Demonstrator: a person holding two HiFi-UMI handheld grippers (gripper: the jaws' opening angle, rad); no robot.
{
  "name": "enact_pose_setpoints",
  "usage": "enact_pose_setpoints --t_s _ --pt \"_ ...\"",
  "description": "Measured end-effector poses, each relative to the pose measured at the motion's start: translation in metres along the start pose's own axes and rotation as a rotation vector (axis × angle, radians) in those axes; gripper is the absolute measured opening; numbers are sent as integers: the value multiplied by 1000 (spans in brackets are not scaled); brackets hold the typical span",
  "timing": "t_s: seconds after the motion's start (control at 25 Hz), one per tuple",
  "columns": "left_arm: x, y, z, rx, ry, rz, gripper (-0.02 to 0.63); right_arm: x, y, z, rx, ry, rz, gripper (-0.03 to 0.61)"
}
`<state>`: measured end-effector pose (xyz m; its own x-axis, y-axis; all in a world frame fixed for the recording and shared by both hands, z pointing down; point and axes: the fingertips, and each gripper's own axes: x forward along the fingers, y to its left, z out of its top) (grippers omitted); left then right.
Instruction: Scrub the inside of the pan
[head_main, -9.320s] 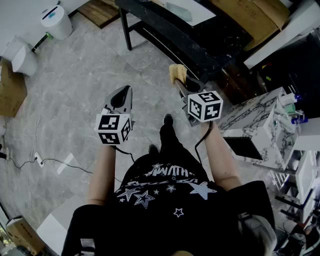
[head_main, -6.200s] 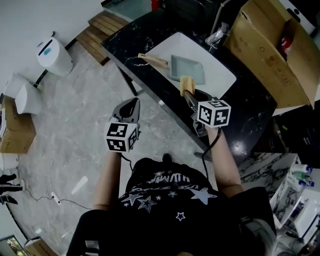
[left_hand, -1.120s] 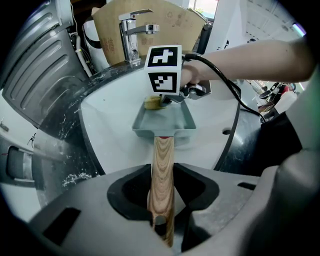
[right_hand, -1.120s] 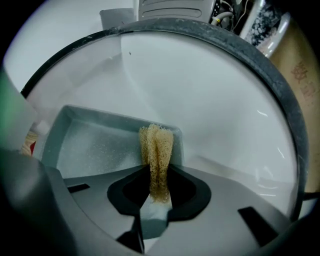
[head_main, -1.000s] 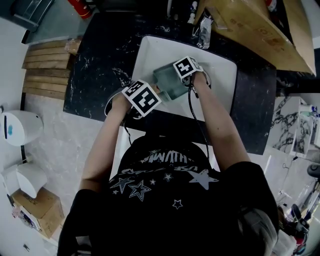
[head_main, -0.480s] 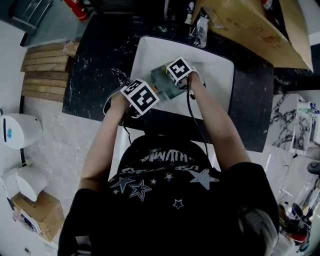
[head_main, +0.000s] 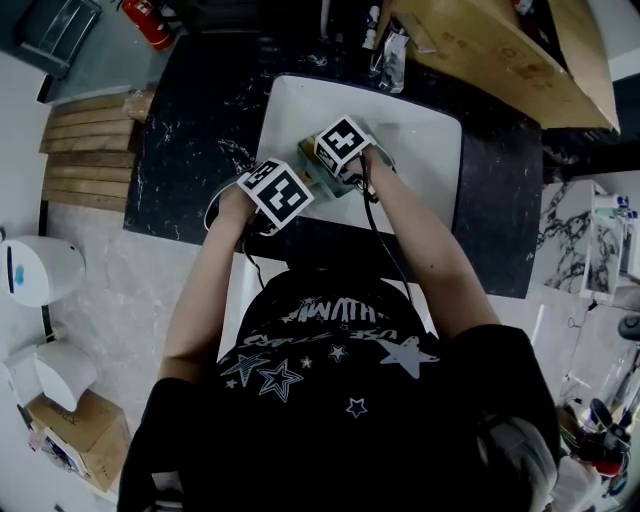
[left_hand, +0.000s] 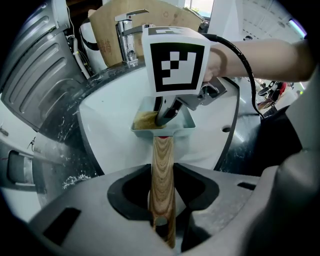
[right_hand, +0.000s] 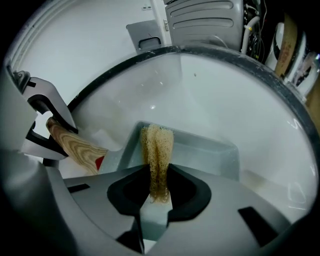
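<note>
Pan sits in the white sink. Our left gripper is closed on its wooden handle, and our right gripper pinches the folded sponge inside it. We should press the sponge down, work the corners, and hold the handle steady.

Head view: high above person, facing steeply down on sink set in dark worktop. Left gripper view: close, low, looks across sink toward faucet edge. Right gripper view: close, faces sink's left end. All three share pan.
</note>
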<state>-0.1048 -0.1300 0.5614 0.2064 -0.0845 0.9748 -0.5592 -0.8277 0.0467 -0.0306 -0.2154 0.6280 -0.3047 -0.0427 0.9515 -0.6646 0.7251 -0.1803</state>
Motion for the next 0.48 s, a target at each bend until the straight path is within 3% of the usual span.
enact_pose_setpoints --t_s 0.48 --pt "1 -1 -1 -1 5 -11 144 -3 8 1 66 -52 66 84"
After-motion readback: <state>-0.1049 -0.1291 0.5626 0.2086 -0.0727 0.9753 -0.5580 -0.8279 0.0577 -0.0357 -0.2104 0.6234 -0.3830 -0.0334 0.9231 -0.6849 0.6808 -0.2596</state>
